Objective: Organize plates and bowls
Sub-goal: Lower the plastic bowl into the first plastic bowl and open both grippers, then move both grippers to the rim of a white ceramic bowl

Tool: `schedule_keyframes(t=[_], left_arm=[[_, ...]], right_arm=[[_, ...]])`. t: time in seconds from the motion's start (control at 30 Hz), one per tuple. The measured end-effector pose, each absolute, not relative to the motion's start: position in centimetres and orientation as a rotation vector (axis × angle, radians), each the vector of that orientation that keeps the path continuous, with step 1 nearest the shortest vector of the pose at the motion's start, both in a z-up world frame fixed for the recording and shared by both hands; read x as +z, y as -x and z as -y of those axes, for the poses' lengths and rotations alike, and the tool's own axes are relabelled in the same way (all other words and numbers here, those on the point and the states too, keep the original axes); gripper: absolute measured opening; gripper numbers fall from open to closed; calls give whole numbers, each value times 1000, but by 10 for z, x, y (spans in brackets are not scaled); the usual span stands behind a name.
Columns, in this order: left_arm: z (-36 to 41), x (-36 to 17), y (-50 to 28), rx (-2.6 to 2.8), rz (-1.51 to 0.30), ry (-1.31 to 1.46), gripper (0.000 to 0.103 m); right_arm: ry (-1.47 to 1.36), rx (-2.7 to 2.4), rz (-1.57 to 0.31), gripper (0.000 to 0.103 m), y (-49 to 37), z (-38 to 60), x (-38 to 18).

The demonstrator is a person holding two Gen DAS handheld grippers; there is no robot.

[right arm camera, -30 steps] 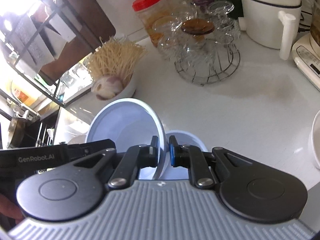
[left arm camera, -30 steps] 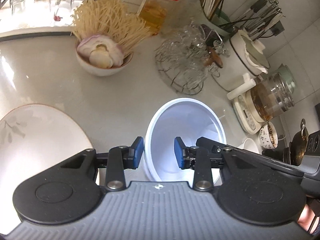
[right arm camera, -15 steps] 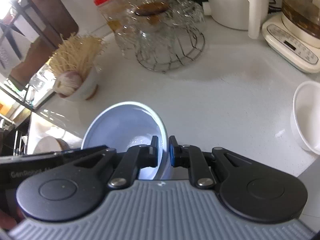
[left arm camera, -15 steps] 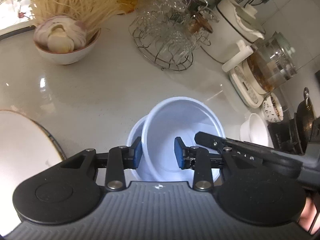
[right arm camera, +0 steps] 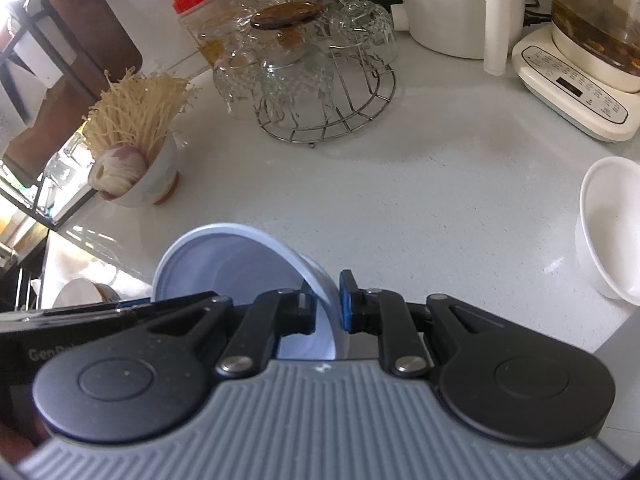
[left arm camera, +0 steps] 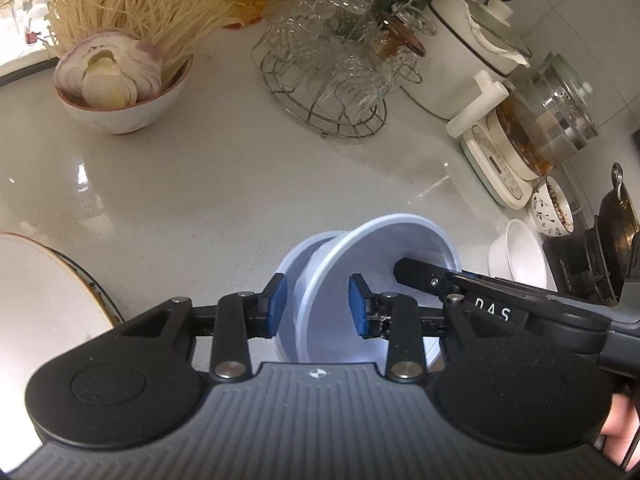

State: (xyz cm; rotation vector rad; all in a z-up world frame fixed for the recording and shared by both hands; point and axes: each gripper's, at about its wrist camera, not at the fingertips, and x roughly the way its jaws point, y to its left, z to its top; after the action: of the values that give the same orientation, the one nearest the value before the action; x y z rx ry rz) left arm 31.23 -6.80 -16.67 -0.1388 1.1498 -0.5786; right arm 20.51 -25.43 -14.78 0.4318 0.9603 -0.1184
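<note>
Here we are nesting one pale blue bowl [left arm camera: 384, 264] into a second blue bowl [left arm camera: 298, 258] that sits on the counter [left arm camera: 224, 184] beneath it. Our right gripper [right arm camera: 326, 306] is pinched on the tilted upper bowl's rim, at six o'clock in its own view. Our left gripper [left arm camera: 316, 306] stands with fingers apart, straddling the bowls' rims and seemingly gripping neither. A white bowl [left arm camera: 520, 256] waits at three o'clock, a large plate [left arm camera: 36, 292] at nine. Next, we judge, the upper bowl must be levelled, lowered until seated, then released
</note>
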Motion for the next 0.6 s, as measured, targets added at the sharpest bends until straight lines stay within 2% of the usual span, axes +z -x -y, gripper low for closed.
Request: schedule_keyframes(t=[0.1,0.13,0.17,0.6], left_arm=[[67,-166,-314,-557,-1149,135,41],[67,-167,-314,-546,-1153,128,46],[66,-167,-315,-536,-1159,122,47],[60,-118,-310,-532,-1079,96,51]], right_arm=[[-455,-120,-964,36,-207,257,-149],[-449,-128,-960,51,-208,257,-149],[-443,-137,-957,61,-208,256,-148],[-414,-129,-895,59,-206,253,-102]])
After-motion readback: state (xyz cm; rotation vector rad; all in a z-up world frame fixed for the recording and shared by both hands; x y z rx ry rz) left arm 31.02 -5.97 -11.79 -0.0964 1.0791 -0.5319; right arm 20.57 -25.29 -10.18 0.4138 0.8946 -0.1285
